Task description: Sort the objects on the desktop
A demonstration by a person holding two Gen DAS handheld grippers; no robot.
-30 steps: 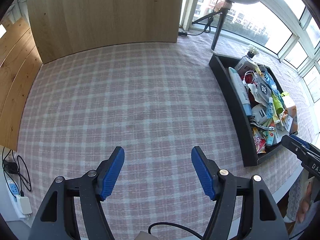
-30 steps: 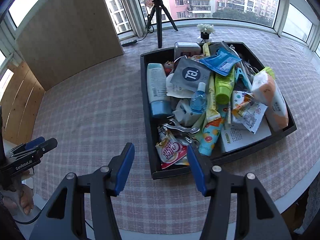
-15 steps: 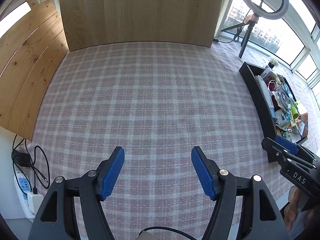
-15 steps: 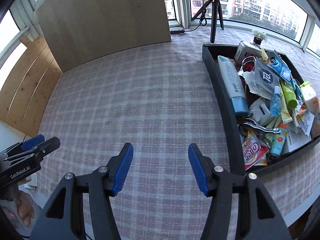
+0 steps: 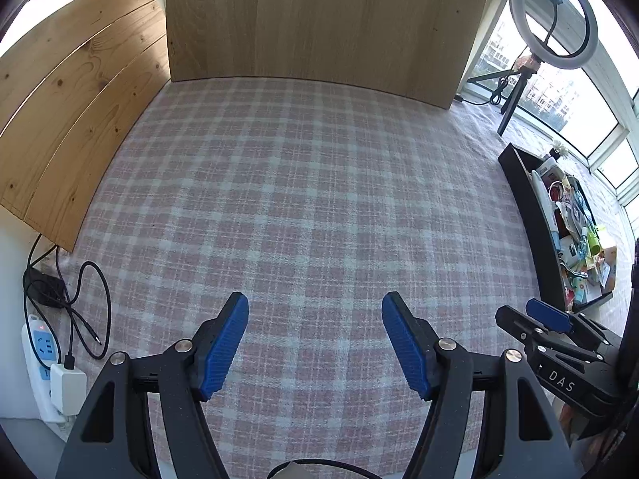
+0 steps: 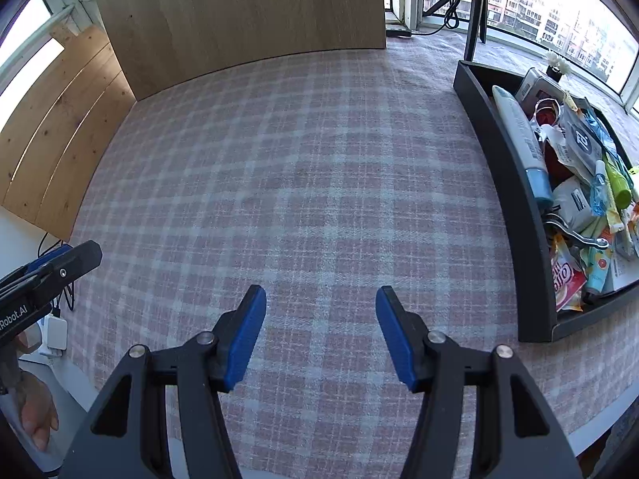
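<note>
I have both grippers over the bare middle of the bench [image 5: 319,183], which is covered with a pink and white checked cloth. The left gripper [image 5: 315,343] has its blue fingers [image 5: 223,347] spread wide with only cloth between them. The right gripper [image 6: 320,337] is the same: fingers [image 6: 243,339] released, nothing in them. From the left wrist view I see the right gripper's tip at the right edge; from the right wrist view the left gripper pokes in at the left edge, with a hand [image 6: 36,419] below it.

The things to sort all lie heaped in a black tray [image 6: 515,199] at the right side of the bench: a white tube with a blue cap [image 6: 523,147], a green bottle [image 6: 617,183], a red snack packet [image 6: 565,279], a grey pouch [image 6: 581,141] and more. A wooden board [image 6: 247,12] stands at the far edge, and a tripod [image 6: 475,12] stands beyond the tray.
</note>
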